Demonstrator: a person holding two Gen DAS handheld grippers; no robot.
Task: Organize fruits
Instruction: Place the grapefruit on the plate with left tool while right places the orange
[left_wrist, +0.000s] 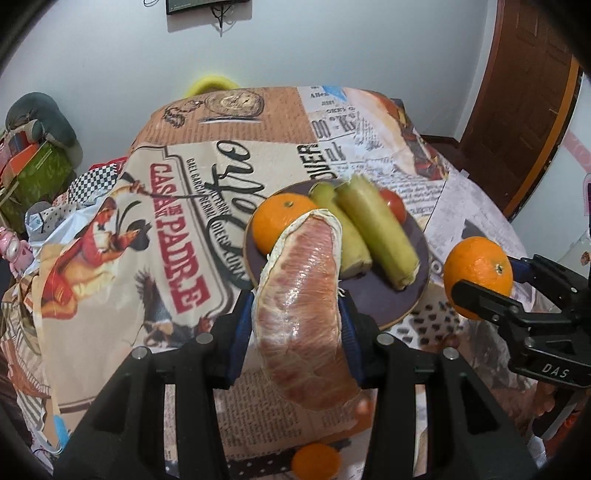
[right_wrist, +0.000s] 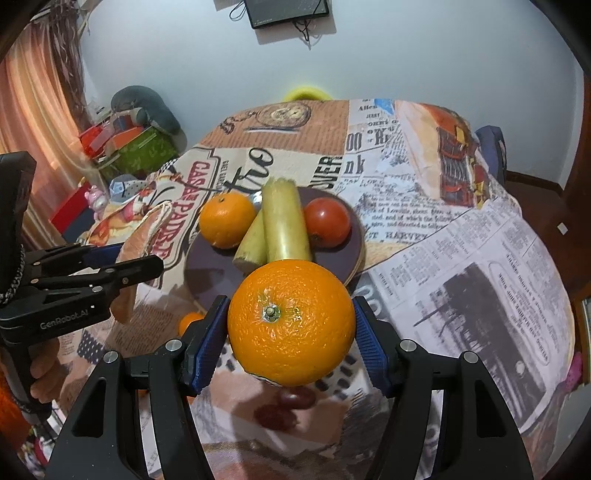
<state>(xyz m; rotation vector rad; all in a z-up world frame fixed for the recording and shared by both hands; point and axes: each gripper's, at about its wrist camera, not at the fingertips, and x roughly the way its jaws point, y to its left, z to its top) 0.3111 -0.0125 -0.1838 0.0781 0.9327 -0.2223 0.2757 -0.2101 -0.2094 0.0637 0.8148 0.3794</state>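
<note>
The peeled pomelo segment (left_wrist: 301, 314), pinkish, glossy and wrapped in pale membrane, is a long curved wedge clamped between the ribbed blue pads of the left hand-held gripper (left_wrist: 295, 314), raised above the worktop (left_wrist: 147, 258). The right hand-held gripper (right_wrist: 291, 328) is closed on a round, dimpled orange (right_wrist: 291, 325) with its green stem button facing the camera, held just short of the plate (right_wrist: 343, 258).

That plate is round, dark purple with a pale rim, and carries four things: one smaller orange (right_wrist: 226, 219), two pale green, smooth cut stalks (right_wrist: 284, 221) lying side by side, and one glossy red tomato (right_wrist: 327, 221).

Counted in all, three whole oranges show clearly, plus another small orange fruit (left_wrist: 316, 461) on the cloth near the left hand-held gripper. A few dark red grapes (right_wrist: 284, 406) lie beneath the held orange.

The worktop is covered by a printed cloth (right_wrist: 461, 240) of newsprint and vintage poster panels.
</note>
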